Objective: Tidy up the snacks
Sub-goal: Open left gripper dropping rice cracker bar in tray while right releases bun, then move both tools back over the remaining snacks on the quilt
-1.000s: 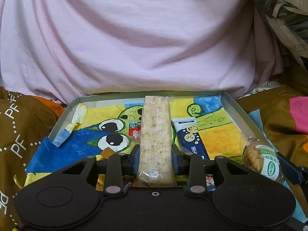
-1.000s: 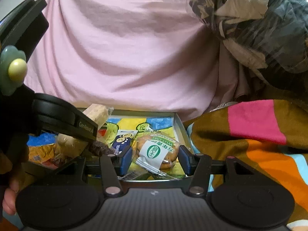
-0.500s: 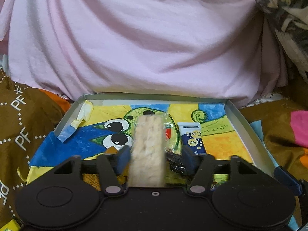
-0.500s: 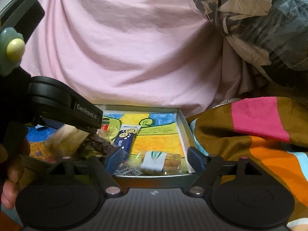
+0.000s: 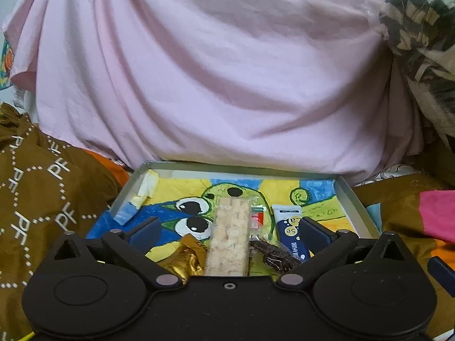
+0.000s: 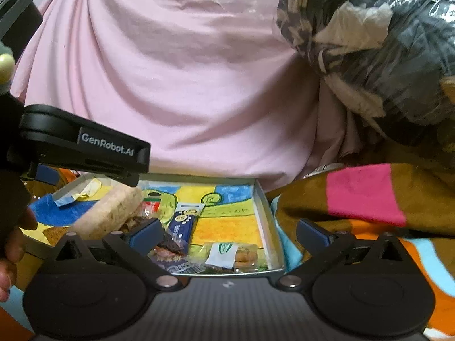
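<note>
Both claws, left (image 5: 227, 234) and right (image 6: 227, 234), have released and are still opening, leaving the rice cracker bar (image 5: 229, 236) at tray (image 5: 357, 201) centre and the biscuit pack (image 6: 231, 253) at five o'clock, sorted.

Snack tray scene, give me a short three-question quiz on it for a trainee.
1. True or false: the long pale rice-cracker bar lies in the shallow grey metal tray.
2. Which snack lies nearest the tray's right wall? A) navy blue stick packet B) clear-wrapped round cookie with green-and-white label C) crinkled gold foil wrapper
3. Fill in: the left gripper and right gripper fingers are spreading and grip ____.

Key: 1 true; 2 B; 3 nothing.
</note>
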